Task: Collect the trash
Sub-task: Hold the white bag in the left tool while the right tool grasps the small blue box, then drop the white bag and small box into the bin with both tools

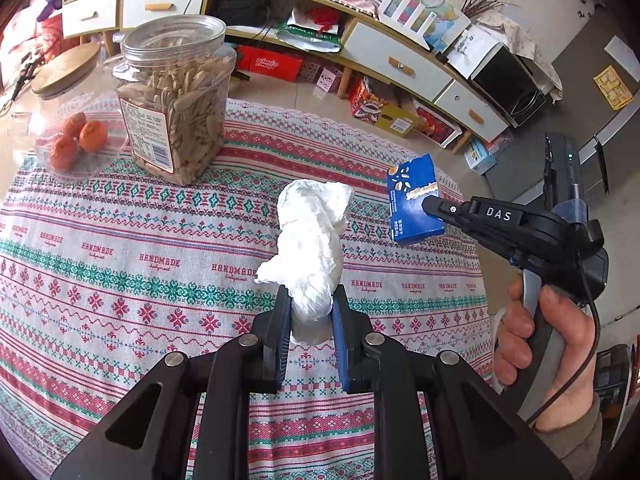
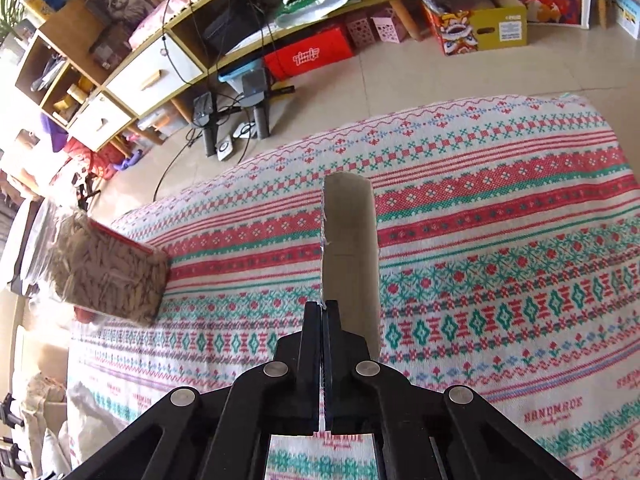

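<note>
My left gripper (image 1: pixel 310 304) is shut on a crumpled white tissue (image 1: pixel 310 236) and holds it above the patterned tablecloth (image 1: pixel 120 264). My right gripper (image 1: pixel 430 204) is shut on a small blue box (image 1: pixel 414 200) and holds it over the table's right edge. In the right wrist view my right gripper (image 2: pixel 324 306) pinches the box's thin edge, and the box's plain cardboard inside (image 2: pixel 352 248) faces the camera.
A clear jar of seeds (image 1: pixel 176 100) stands at the back left of the table and also shows in the right wrist view (image 2: pixel 108 272). A bag of oranges (image 1: pixel 74 140) lies beside it. Cabinets and boxes line the floor beyond (image 1: pixel 380 60).
</note>
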The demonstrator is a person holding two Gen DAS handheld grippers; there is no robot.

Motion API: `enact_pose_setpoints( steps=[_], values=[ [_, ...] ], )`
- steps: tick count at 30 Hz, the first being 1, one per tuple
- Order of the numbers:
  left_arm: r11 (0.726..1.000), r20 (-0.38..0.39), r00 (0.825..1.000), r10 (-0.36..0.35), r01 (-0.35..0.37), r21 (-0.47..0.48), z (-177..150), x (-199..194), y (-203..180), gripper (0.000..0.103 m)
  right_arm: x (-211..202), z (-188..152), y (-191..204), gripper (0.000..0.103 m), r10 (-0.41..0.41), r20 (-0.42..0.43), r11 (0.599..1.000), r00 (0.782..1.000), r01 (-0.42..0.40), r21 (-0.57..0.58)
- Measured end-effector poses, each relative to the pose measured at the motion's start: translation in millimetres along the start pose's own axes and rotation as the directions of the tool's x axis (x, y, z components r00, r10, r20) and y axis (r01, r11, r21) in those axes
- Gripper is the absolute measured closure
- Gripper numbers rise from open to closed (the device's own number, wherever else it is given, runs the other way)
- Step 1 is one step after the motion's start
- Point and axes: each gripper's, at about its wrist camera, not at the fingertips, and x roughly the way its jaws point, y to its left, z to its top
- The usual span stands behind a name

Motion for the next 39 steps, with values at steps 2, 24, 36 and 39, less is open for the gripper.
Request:
enact_pose_setpoints(
  steps=[2,24,36,39],
  values=[
    [1.000,0.008,1.000,0.002,-0.002,0.013,-2.8,-3.8,-5.6,0.083,-15.2,-6.9,0.5,0.103,0.002,0.002,1.000,1.000,-0.002,-0.013],
    [0.979,-0.093,0.985,-0.143,0.155,0.132,-59.5,2.5,-119.6,0.083,-156.3,-109.0,-100.5,0.103,0.003,0.063,0.997,0.998,-0.008,0.083],
    [0.959,-0.096,0.982,-0.162,0.179,0.218,-91.7,31.4,-178.3,0.083,-217.1,-128.4,-197.3,0.103,-0.018,0.123,0.975,0.992,-0.010,0.222],
    [0.947,-0.117,0.977,-0.180,0.204,0.247,-104.1,41.4,-201.8,0.083,-234.2,-129.1,-226.9,0.103,-0.042,0.142,0.961,0.989,0.001,0.276]
  ],
)
